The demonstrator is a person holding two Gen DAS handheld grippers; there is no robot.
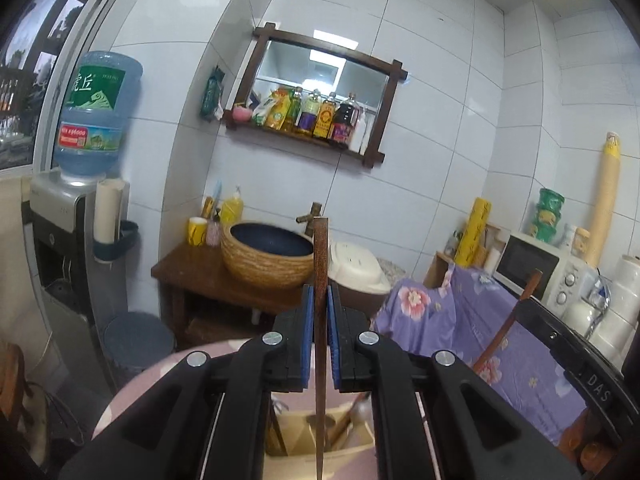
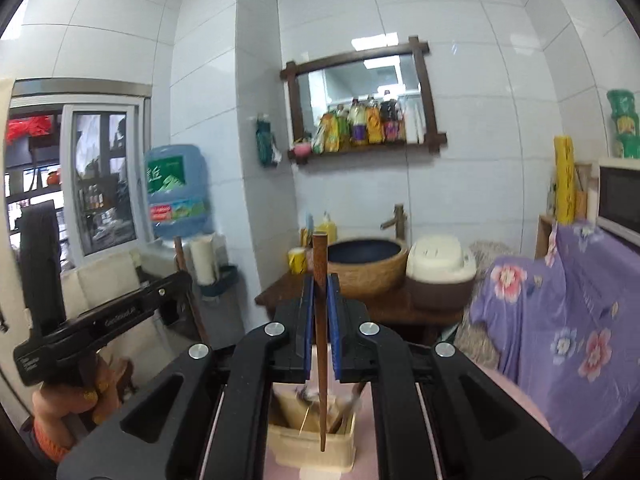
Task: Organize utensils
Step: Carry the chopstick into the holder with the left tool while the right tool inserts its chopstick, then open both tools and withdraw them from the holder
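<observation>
state: we're holding one chopstick point(image 1: 320, 280) clamped in the left hand-held gripper point(image 1: 320, 308), another chopstick point(image 2: 320, 320) in the right hand-held gripper point(image 2: 319, 300) | where: both hanging over the holder point(image 2: 312, 444) on the pink worktop point(image 2: 512, 384) | risk: thin sticks pivoting between pads, tips catching the rim, tipping it

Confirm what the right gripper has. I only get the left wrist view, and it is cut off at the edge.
Observer: The right gripper is shut on a brown chopstick, held upright.
Operator: Where's the lower tip?
Observer: It lines up with the front wall of the beige holder. I cannot tell if it is inside.
Operator: Who's on the left gripper?
Observer: A hand wraps the handle of the left gripper, low on the left of the right wrist view.
</observation>
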